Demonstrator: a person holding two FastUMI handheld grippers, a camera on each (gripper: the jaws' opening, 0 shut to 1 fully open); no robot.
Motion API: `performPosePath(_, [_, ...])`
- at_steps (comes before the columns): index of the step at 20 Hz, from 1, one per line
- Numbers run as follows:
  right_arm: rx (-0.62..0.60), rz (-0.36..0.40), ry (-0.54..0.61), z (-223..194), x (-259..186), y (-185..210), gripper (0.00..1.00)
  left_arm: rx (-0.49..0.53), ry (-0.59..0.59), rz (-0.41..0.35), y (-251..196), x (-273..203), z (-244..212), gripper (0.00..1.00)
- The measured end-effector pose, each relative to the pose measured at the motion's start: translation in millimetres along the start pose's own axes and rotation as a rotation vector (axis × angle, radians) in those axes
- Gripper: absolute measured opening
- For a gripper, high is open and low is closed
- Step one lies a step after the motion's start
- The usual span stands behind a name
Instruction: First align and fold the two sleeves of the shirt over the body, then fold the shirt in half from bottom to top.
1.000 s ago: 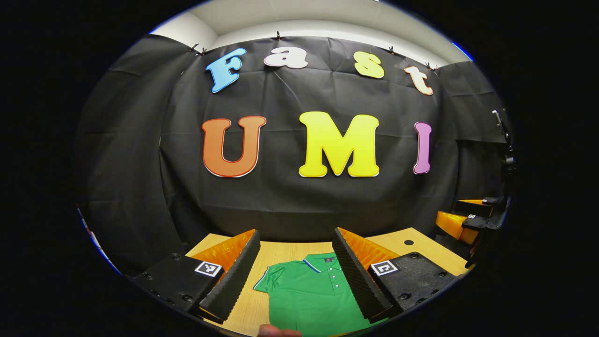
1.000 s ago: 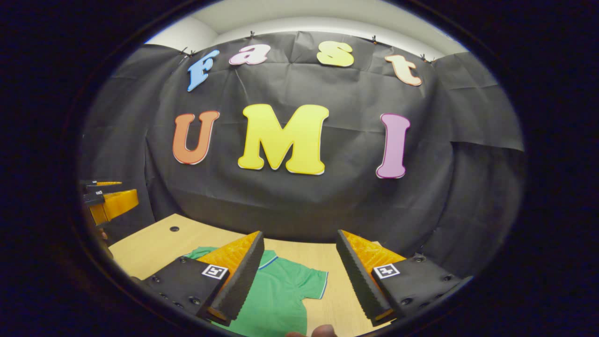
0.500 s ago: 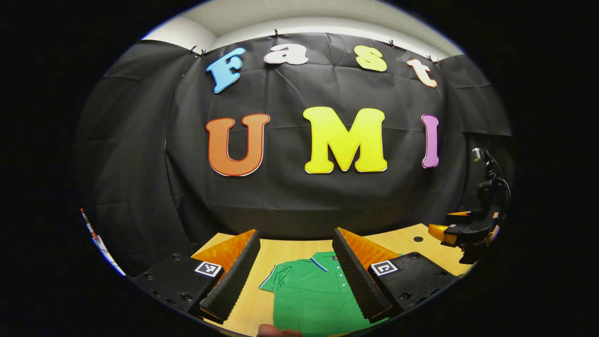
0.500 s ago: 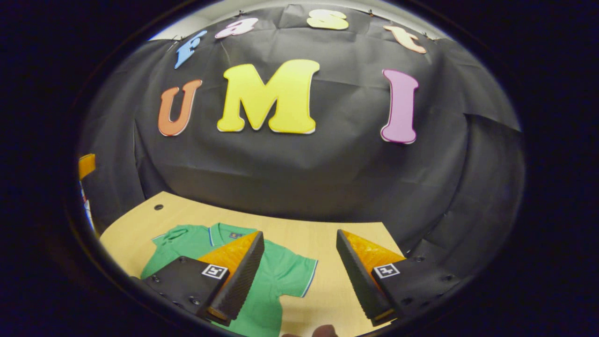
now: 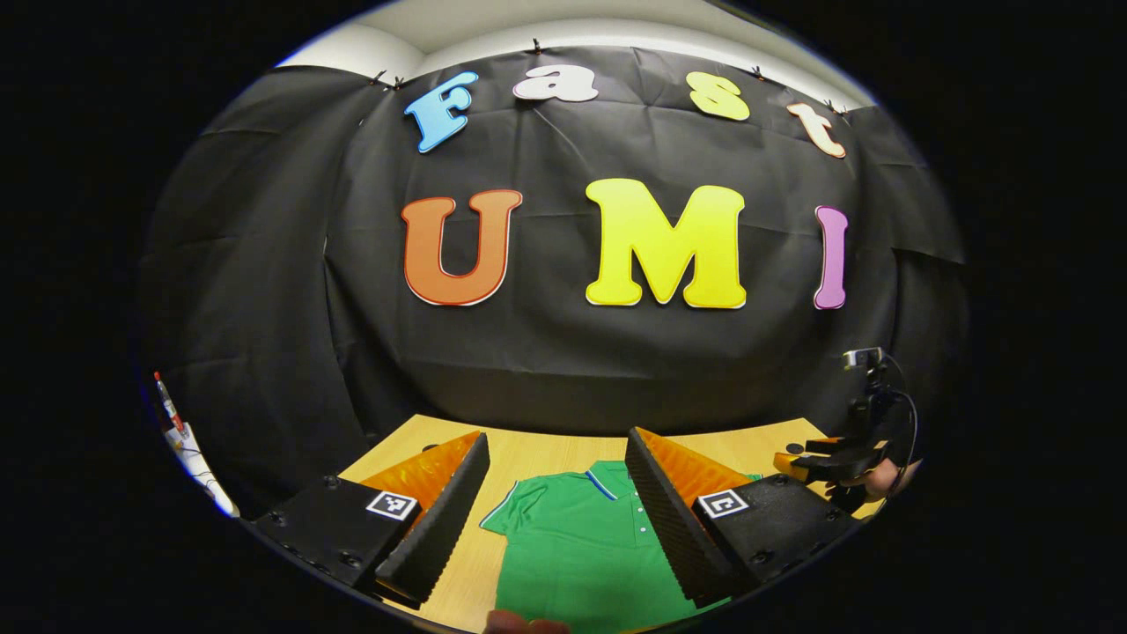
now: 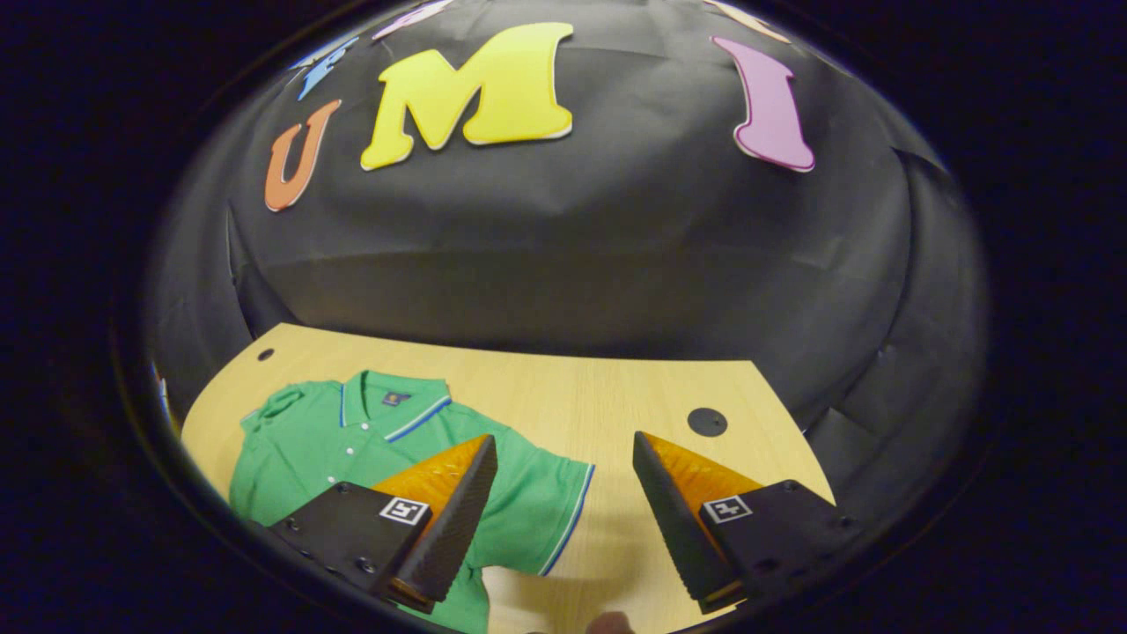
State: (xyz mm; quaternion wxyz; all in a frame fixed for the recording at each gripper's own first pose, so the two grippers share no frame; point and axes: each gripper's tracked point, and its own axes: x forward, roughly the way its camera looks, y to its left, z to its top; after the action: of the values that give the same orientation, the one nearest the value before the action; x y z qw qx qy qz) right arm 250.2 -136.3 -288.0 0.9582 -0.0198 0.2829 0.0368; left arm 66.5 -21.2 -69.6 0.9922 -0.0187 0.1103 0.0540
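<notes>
You're right at the start of this one: the green shirt (image 6: 370,440) lies flat and face up on the table (image 6: 599,387), collar toward the far edge by the wall, and both sleeves are spread out, so nothing looks folded yet. I'd say the step in hand is the approach to the sleeves.

In the right gripper view, your right gripper (image 6: 563,502) hangs over the shirt's sleeve (image 6: 537,511) on that side, jaws wide apart with nothing between them. I can't tell if a fingertip brushes the cloth, but it doesn't look like it. The sleeve hem sits well in from the table's near corner.

In the left gripper view, your left gripper (image 5: 555,511) is also spread wide and empty, above the shirt's other sleeve (image 5: 511,515) and chest, looking higher off the table.

Next move, my guess: come down on each sleeve hem, pinch just the top layer, and carry both inward so they line up over the body. Watch you don't drag the whole shirt along.
</notes>
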Motion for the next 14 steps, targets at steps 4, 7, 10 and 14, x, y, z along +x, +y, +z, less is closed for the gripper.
performPosePath(4, [-0.027,0.000,0.041,-19.8,42.9,-12.1,0.95,0.003,0.035,0.008,-11.9,4.9,-14.0,1.00])
performPosePath(7, [-0.034,0.003,0.075,-34.6,69.6,-17.5,0.95,0.016,0.050,0.023,-15.3,4.7,-21.3,1.00])
performPosePath(10, [-0.046,0.005,0.103,-47.3,86.3,-14.4,0.93,0.022,0.068,0.042,-12.2,2.5,-29.0,1.00])
performPosePath(14, [-0.045,0.020,0.126,-59.5,96.8,-8.1,0.90,0.024,0.089,0.071,-1.9,1.4,-32.4,1.00])
